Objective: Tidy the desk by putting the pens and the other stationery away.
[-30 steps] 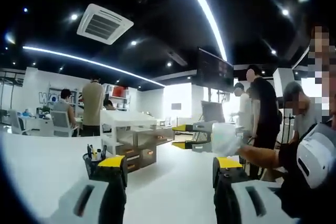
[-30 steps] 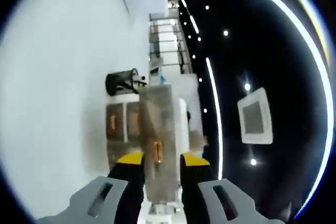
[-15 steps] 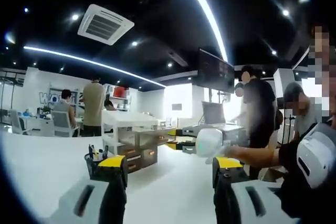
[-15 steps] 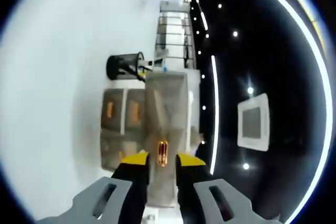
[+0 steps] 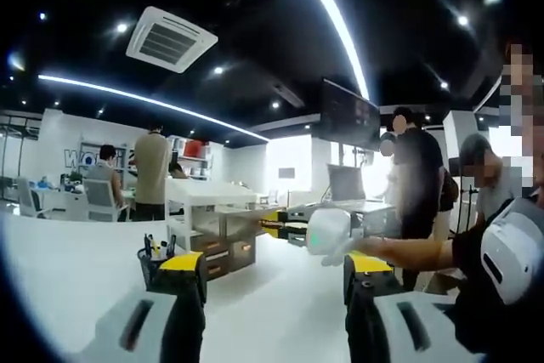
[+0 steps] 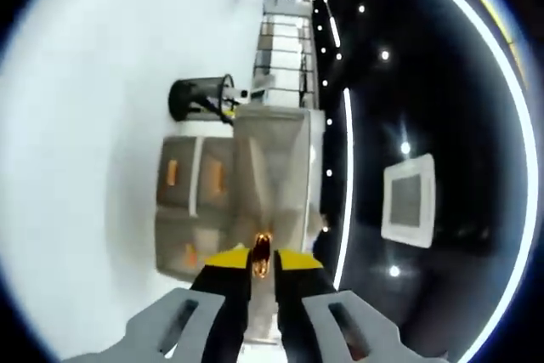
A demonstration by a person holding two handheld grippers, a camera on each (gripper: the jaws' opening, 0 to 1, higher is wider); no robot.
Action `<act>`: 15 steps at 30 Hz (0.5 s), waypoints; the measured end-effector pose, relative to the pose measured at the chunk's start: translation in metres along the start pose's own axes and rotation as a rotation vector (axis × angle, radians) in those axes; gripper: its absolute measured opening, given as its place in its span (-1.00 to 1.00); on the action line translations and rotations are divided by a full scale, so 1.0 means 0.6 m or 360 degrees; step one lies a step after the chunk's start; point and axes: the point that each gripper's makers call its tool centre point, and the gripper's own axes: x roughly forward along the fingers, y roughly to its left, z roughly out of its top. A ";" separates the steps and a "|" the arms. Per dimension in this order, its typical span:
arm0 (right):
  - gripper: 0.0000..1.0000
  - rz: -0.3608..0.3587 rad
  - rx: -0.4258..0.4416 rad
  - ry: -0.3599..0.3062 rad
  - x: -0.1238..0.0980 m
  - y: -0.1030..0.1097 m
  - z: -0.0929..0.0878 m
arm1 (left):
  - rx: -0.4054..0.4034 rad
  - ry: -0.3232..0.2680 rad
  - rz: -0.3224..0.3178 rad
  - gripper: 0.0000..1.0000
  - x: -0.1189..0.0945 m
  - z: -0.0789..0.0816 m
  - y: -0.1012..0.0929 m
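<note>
A grey drawer unit (image 6: pixel 183 201) with orange handles stands on the white desk (image 6: pixel 85 167), its top drawer (image 6: pixel 270 176) pulled out toward me. My right gripper (image 6: pixel 262 263) is shut on that drawer's orange handle (image 6: pixel 262 252). A black mesh pen holder (image 6: pixel 200 98) with pens stands just beyond the unit. In the left gripper view the pen holder (image 5: pixel 153 263) and drawer unit (image 5: pixel 223 240) sit ahead, and the right gripper (image 5: pixel 274 227), held by a gloved hand (image 5: pixel 327 231), meets the drawer front. My left gripper (image 5: pixel 276 282) hovers open over the desk with nothing in it.
Behind the desk (image 5: pixel 68 269) are other white tables (image 5: pixel 208 193), a standing person (image 5: pixel 151 172) and a seated one (image 5: pixel 104 180). More people (image 5: pixel 425 176) stand at the right, under a dark wall monitor (image 5: pixel 348 112).
The right gripper's jaws have narrowed from around the drawer's sides onto its orange handle. In the left gripper view the right gripper has shifted left toward the drawer unit. The left gripper has stayed put.
</note>
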 end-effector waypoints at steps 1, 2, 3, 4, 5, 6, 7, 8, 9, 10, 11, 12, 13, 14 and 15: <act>-0.86 0.0004 0.0000 -0.0003 -0.001 0.001 0.000 | -0.0001 0.0000 -0.0002 0.30 0.000 0.000 -0.001; -0.87 0.0006 0.0007 -0.0006 -0.001 0.001 0.000 | 0.0000 0.0001 -0.0002 0.30 0.000 0.000 -0.001; -0.87 0.0006 0.0009 -0.0007 0.000 0.001 0.000 | 0.0001 0.0002 -0.0002 0.30 0.000 0.000 -0.001; -0.87 0.0007 0.0010 -0.0007 0.000 0.001 0.001 | 0.0001 0.0002 -0.0001 0.30 0.000 0.000 -0.001; -0.87 0.0009 0.0008 -0.0004 0.001 0.001 0.000 | 0.0000 0.0001 0.0000 0.30 0.000 0.000 -0.001; -0.87 0.0010 0.0005 -0.0003 0.001 0.001 0.001 | 0.0000 0.0000 0.0000 0.30 0.000 0.000 -0.001; -0.87 0.0012 0.0003 -0.0002 0.001 0.001 0.001 | 0.0001 0.0001 0.0002 0.30 0.000 0.000 -0.001; -0.87 0.0012 0.0005 -0.0002 0.001 0.001 0.001 | 0.0001 0.0001 0.0002 0.30 0.000 0.001 0.000; -0.87 0.0015 0.0007 -0.0002 0.001 0.000 0.001 | 0.0001 0.0001 0.0002 0.30 0.000 0.001 0.000; -0.87 0.0016 0.0010 -0.0003 0.001 0.000 0.001 | 0.0000 0.0001 0.0003 0.30 0.000 0.001 0.000; -0.87 0.0016 0.0011 -0.0002 0.002 0.000 0.001 | 0.0000 0.0002 0.0003 0.30 0.000 0.000 -0.001; -0.87 0.0017 0.0010 0.0000 0.002 0.000 0.001 | 0.0001 0.0004 0.0003 0.30 0.001 -0.001 -0.001; -0.87 0.0018 0.0012 0.0001 0.002 0.000 0.001 | 0.0002 0.0005 0.0003 0.30 0.001 -0.001 -0.001; -0.87 0.0019 0.0010 0.0004 0.003 0.000 0.001 | 0.0001 0.0005 0.0001 0.30 0.001 -0.001 -0.002; -0.87 0.0021 0.0009 0.0003 0.004 -0.001 0.002 | 0.0001 0.0004 0.0001 0.30 0.001 0.000 -0.001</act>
